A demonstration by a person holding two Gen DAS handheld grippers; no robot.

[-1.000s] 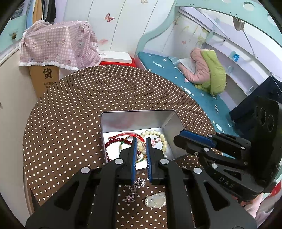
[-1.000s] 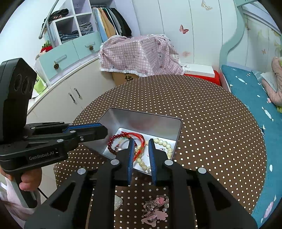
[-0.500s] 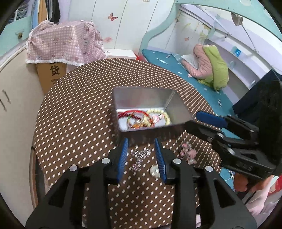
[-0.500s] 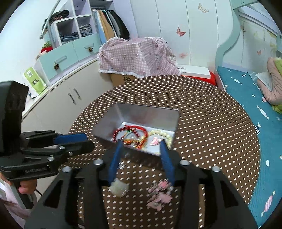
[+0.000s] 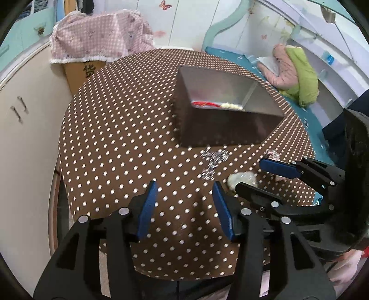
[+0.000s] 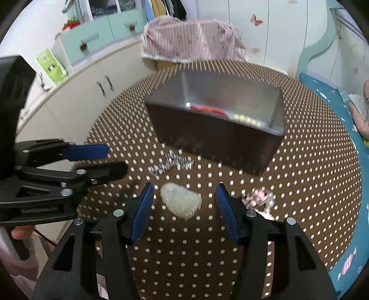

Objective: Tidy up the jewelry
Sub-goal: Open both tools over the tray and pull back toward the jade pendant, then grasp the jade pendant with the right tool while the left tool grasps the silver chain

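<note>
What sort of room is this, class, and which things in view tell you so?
Probably a child's bedroom: a teal bed with a jacket, butterfly stickers on the wall, hanging clothes.

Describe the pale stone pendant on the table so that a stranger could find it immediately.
Find the round table with the brown polka-dot cloth and the metal box on it. In front of the box lie three loose pieces. The pendant is the middle one, between the fingers of the right hand-held gripper: a smooth, milky white lump, unlike the glittering silver chain and the pink ornament.
</note>
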